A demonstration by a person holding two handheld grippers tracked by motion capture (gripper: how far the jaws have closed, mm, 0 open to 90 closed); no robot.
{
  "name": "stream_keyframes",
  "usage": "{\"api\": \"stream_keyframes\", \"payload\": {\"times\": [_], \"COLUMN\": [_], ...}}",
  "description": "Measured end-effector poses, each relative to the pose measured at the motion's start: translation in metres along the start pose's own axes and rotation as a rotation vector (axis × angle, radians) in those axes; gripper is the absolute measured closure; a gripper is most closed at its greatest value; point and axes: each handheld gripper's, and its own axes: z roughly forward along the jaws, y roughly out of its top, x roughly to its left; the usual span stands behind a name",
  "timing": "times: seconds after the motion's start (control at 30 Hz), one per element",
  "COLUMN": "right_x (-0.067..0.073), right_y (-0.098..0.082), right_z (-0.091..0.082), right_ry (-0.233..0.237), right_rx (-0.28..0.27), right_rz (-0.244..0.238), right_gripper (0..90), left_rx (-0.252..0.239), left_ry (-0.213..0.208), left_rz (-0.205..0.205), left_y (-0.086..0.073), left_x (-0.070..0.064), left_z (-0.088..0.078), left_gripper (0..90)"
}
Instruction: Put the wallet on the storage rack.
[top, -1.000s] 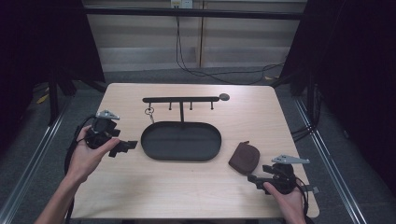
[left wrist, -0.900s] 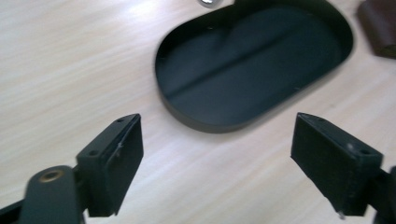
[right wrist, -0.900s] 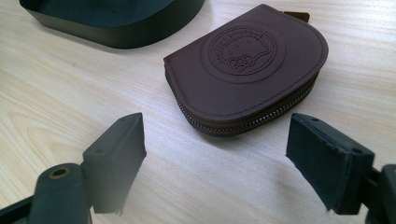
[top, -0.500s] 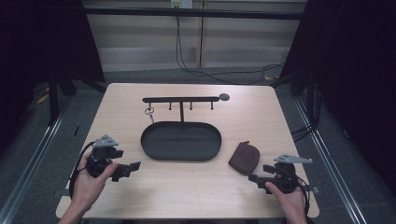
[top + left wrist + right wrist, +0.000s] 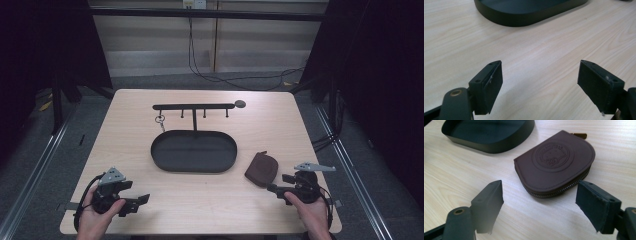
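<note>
From the high view, a person's two hands rest at the near edge of a wooden table (image 5: 150, 150), the left gripper (image 5: 134, 204) at the near left corner pointing right, the right gripper (image 5: 275, 189) at the near right pointing left toward a brown coin pouch (image 5: 262, 169) lying just right of a black oval tray (image 5: 194, 151). A key rack (image 5: 194, 107) stands behind the tray. In the left gripper view, the jaws stand wide apart over bare wood, the tray ahead. In the right gripper view, the jaws gape wide and hold nothing, the pouch lying flat just beyond them, its zipper edge facing the gripper.
</note>
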Motion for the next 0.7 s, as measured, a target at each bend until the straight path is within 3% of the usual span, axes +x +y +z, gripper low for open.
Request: {"api": "stream_keyframes", "payload": {"times": [0.07, 0.1, 0.13, 0.2, 0.33, 0.4, 0.5, 0.7], "right_x": [0.000, 0.000, 0.000, -0.002, -0.002, -0.001, 0.000, -0.009], "right_y": [0.005, 0.011, 0.011, 0.019, 0.028, 0.036, 0.040, 0.057], "right_z": [-0.004, -0.007, -0.007, -0.007, -0.004, 0.003, 0.007, 0.020], "right_ry": [-0.001, -0.004, -0.004, 0.003, -0.007, -0.014, -0.002, -0.021], "right_rx": [-0.004, -0.004, -0.004, 0.021, 0.055, 0.108, 0.121, 0.192], "right_rz": [0.006, -0.004, -0.004, -0.007, -0.016, -0.002, -0.004, -0.019], "right_gripper": [20.1, 20.1, 20.1, 19.6, 16.6, 15.9, 15.8, 15.6], "left_rx": [-0.005, 0.011, 0.011, 0.050, 0.048, 0.051, 0.044, 0.050], "left_ry": [-0.016, -0.053, -0.053, -0.091, -0.104, -0.112, -0.121, -0.126], "left_rz": [-0.009, -0.002, -0.002, 0.010, 0.004, 0.011, 0.024, 0.036], "left_y": [-0.006, -0.010, -0.010, -0.012, -0.012, -0.011, -0.013, -0.014], "left_x": [-0.004, -0.006, -0.006, -0.008, -0.007, -0.007, -0.008, -0.010], "left_z": [0.001, 0.002, 0.002, 0.006, 0.009, 0.010, 0.008, 0.007], "left_gripper": [20.1, 20.2, 20.1, 19.1, 18.6, 18.2, 17.8, 17.4]}}
